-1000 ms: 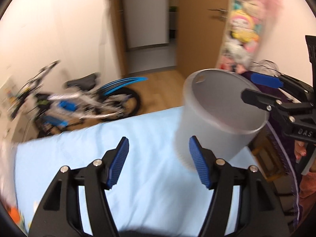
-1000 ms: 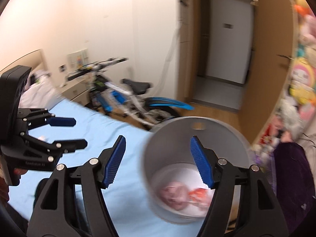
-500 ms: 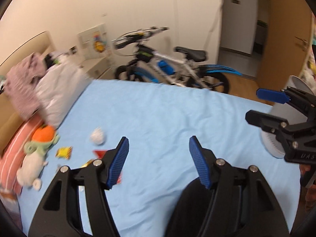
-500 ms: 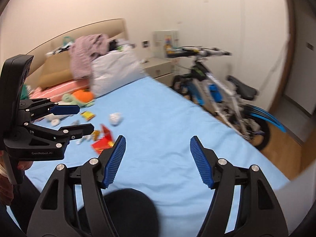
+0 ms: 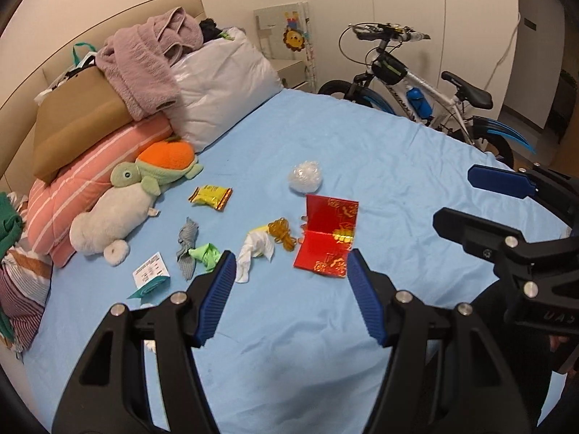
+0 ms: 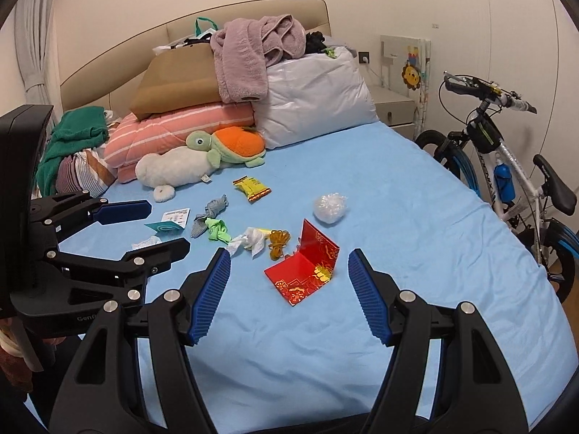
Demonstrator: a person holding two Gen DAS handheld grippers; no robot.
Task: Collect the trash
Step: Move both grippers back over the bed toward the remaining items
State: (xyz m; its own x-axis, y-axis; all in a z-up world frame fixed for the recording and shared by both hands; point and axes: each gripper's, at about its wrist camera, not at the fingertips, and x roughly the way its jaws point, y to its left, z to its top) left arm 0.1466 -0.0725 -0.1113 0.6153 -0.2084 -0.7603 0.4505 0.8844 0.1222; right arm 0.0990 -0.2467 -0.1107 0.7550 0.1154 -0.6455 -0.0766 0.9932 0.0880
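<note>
Both claws are held above the near end of the light-blue bed sheet (image 5: 380, 152), side by side. The left claw (image 5: 286, 289) is spread wide w/ nothing between its blue ribbed pads; the right claw (image 6: 289, 289) is likewise wide and empty.

Trash is scattered mid-bed, ahead of both claws: a folded red-and-gold paper envelope (image 6: 304, 264) standing half open, nearest the claws; a crumpled clear plastic ball (image 6: 330, 208) beyond it; a tangle of amber rubber bands (image 6: 278, 244) just left of the envelope; a crumpled white tissue (image 6: 248, 240); a lime-green scrap (image 6: 217, 230) touching a grey twisted rag (image 6: 210, 213); a yellow snack wrapper (image 6: 251, 188); a white-and-teal printed card (image 6: 170, 221).

A green-and-orange plush turtle (image 6: 226, 144) lies by the pink striped pillow (image 6: 181, 123). A white-and-blue bicycle (image 6: 514, 177) is parked beside the bed.
</note>
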